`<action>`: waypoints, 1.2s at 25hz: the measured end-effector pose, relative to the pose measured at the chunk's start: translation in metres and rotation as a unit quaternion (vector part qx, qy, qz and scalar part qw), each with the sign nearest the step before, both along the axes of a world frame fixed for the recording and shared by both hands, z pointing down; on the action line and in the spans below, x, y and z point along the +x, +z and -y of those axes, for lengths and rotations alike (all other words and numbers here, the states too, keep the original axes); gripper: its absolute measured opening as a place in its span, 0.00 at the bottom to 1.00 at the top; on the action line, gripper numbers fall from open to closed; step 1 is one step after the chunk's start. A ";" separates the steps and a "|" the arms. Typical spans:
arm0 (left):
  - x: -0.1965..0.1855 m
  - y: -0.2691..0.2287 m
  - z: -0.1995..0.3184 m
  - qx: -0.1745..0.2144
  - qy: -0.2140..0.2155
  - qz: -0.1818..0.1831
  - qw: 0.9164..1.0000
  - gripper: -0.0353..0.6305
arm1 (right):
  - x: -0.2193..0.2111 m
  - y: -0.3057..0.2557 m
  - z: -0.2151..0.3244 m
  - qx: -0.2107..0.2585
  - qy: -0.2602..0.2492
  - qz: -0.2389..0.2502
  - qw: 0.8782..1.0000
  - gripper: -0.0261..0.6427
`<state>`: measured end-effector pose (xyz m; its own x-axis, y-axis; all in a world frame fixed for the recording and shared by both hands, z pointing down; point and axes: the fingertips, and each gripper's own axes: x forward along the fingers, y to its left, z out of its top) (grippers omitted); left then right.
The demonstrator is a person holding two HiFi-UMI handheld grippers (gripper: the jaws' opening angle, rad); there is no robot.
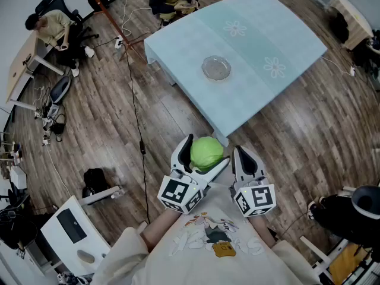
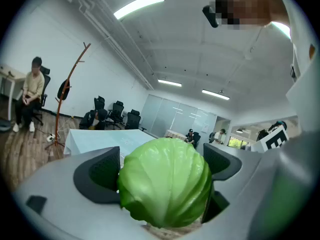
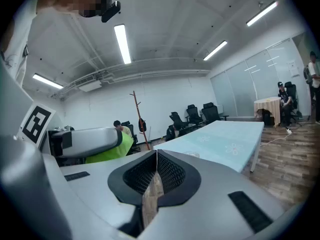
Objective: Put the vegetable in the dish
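Cabbage (image 1: 206, 152) held off the surface, with the dish (image 1: 216, 67) well apart at 12 o'clock.
The left gripper (image 1: 207, 149) has its jaws spread wide and clamped on the round head; the right gripper (image 3: 156, 171) has its jaws closed and empty. Risk: the smooth ball could slip out during the carry, or roll off the shallow glass dish. The surface (image 1: 267, 34) has a pale blue cloth and carries only the dish. The room has a wooden floor, with a trailing cable (image 1: 135, 105) at 10 o'clock.

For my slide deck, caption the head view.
Left gripper holds a green cabbage, right gripper shut, glass dish waiting on the blue table ahead.
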<state>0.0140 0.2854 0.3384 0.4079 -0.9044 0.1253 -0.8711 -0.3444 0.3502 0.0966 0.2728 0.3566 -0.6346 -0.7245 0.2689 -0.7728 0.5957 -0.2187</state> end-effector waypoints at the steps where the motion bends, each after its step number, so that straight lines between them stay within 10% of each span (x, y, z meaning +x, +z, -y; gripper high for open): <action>1: -0.002 0.002 0.006 0.005 -0.003 0.017 1.000 0.85 | -0.002 -0.001 0.006 0.004 -0.003 0.001 1.000 0.07; 7: 0.000 0.002 0.023 0.019 -0.022 0.078 0.997 0.85 | -0.004 -0.004 0.017 0.018 -0.024 0.001 1.000 0.07; 30: 0.051 -0.010 0.066 0.020 -0.103 0.091 0.990 0.85 | 0.082 0.010 0.059 0.011 -0.049 0.051 0.997 0.07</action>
